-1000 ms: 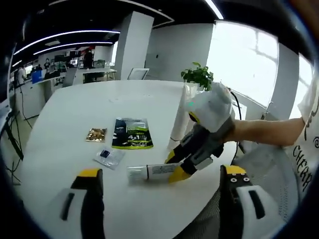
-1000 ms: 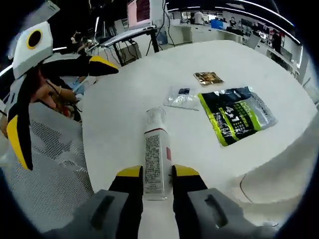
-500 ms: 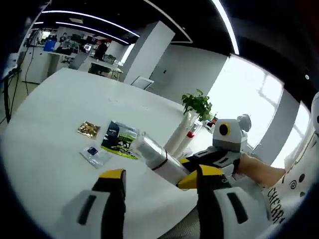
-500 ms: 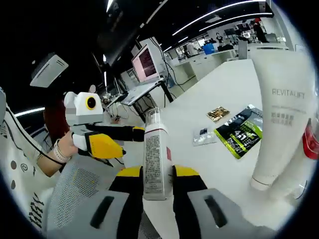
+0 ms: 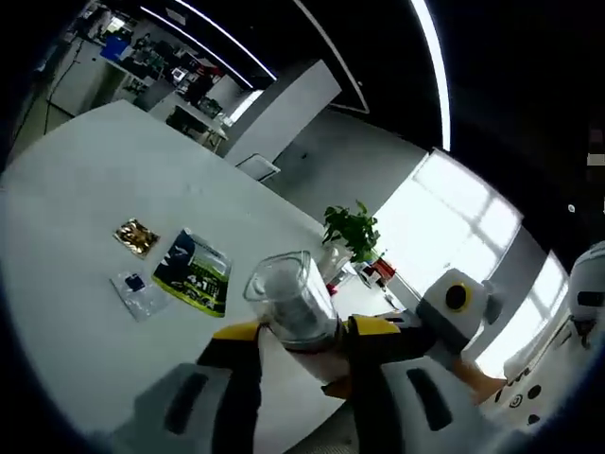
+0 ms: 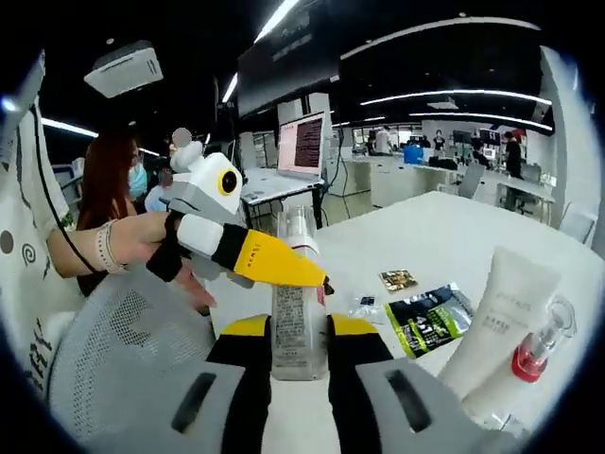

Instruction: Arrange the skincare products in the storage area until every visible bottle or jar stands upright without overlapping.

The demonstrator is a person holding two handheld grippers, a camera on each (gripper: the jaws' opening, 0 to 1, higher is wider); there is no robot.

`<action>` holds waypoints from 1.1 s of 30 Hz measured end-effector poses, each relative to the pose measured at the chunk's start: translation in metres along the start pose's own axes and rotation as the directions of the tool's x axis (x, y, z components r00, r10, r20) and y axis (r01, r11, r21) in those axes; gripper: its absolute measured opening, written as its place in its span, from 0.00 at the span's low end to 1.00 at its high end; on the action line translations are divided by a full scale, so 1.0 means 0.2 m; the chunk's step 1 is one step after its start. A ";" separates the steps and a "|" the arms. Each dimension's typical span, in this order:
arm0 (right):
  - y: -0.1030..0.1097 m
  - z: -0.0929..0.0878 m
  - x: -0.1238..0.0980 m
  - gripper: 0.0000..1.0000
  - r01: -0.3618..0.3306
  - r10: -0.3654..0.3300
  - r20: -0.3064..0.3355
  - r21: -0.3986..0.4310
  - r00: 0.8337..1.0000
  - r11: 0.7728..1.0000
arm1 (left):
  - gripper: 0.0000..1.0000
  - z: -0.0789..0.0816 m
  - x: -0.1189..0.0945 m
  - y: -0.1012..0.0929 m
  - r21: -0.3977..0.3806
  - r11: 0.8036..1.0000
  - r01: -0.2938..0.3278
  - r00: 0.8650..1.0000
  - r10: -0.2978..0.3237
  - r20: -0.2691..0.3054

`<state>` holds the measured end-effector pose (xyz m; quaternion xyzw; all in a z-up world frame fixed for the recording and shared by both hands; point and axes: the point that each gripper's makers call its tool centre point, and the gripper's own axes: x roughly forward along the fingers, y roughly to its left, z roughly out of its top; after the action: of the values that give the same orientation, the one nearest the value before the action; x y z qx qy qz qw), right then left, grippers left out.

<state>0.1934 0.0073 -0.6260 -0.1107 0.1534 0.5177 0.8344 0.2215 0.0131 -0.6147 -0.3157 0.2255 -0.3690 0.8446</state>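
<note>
A white bottle with a clear cap stands upright off the table, my right gripper shut on its lower body. In the left gripper view the clear cap end of the bottle points at the camera. My left gripper is closed in on it, both yellow pads against its sides. In the right gripper view the left gripper reaches in from the left and one yellow finger crosses the bottle's upper part. A white tube stands upright on the table beside a small clear bottle of red liquid.
Flat on the round white table lie a green-black sachet, a gold packet and a small clear packet. A potted plant stands at the far edge. A mesh chair is below left.
The bottle has been tilted up to upright and lifted higher. My left gripper has come onto its cap end and its jaws have narrowed around it. Both cameras tilted upward.
</note>
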 end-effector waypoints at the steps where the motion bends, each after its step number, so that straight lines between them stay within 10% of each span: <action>1: 0.00 0.00 0.00 0.21 0.001 -0.001 -0.003 -0.001 1.000 1.000 | 0.26 0.00 0.00 0.00 0.000 1.000 0.004 1.000 -0.004 0.001; 15: -0.01 -0.04 0.02 0.25 -0.051 0.051 -0.006 -0.040 0.999 0.998 | 0.18 -0.02 0.06 -0.09 0.045 0.994 0.102 0.993 -0.099 -0.056; 21: 0.04 -0.07 -0.03 0.21 -0.182 0.183 -0.027 0.018 0.983 0.983 | 0.17 -0.02 0.03 -0.05 0.236 0.962 0.138 0.984 -0.106 -0.146; 28: 0.08 -0.06 -0.08 0.25 -0.282 0.282 0.014 0.086 0.959 0.955 | 0.17 -0.04 0.00 -0.18 0.283 0.915 0.290 0.952 -0.245 -0.183; 33: 0.13 -0.02 -0.10 0.24 -0.349 0.343 0.068 0.140 0.937 0.927 | 0.17 -0.10 -0.02 -0.31 0.300 0.859 0.414 0.906 -0.356 -0.228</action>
<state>0.1608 0.0008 -0.6231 -0.0079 0.1910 0.6459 0.7391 0.1768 -0.0251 -0.5853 -0.1715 0.1591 -0.5890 0.7736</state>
